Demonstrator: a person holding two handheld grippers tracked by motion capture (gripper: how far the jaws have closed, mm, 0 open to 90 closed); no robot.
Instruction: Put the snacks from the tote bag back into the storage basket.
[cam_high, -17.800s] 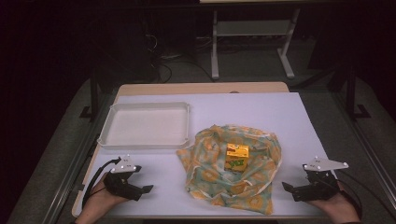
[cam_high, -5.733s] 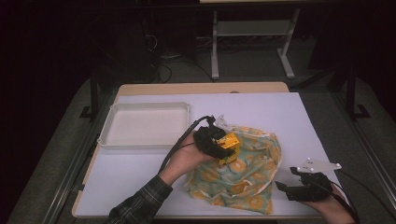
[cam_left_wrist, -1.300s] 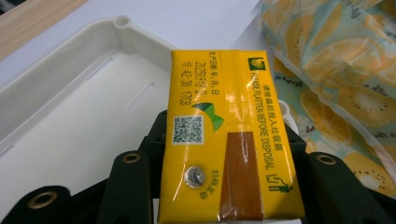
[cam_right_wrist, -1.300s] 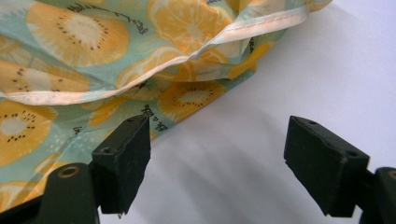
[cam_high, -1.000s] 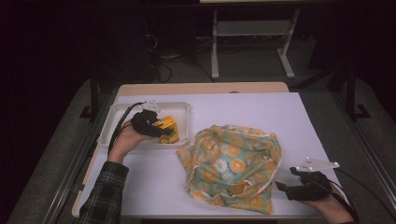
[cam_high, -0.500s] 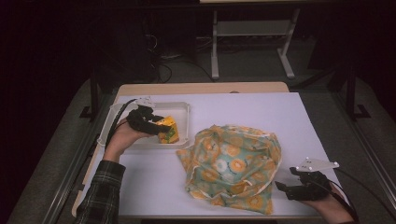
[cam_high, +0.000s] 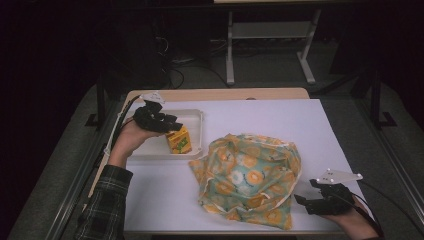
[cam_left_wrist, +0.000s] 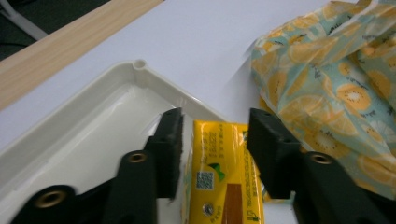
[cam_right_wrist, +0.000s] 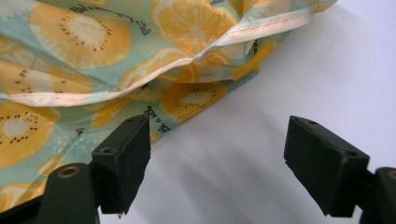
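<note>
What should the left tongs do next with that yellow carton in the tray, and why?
Probably draw the left tongs straight back and up. Their jaws stand apart on either side of the yellow carton, which seems to rest inside the white tray at the corner nearest the fruit-print cloth, so the drop looks done.

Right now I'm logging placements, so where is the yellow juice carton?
In the high view the juice carton stands in the white tray's near right corner, left of the fruit-print cloth, between the left gripper's parted jaws.
</note>
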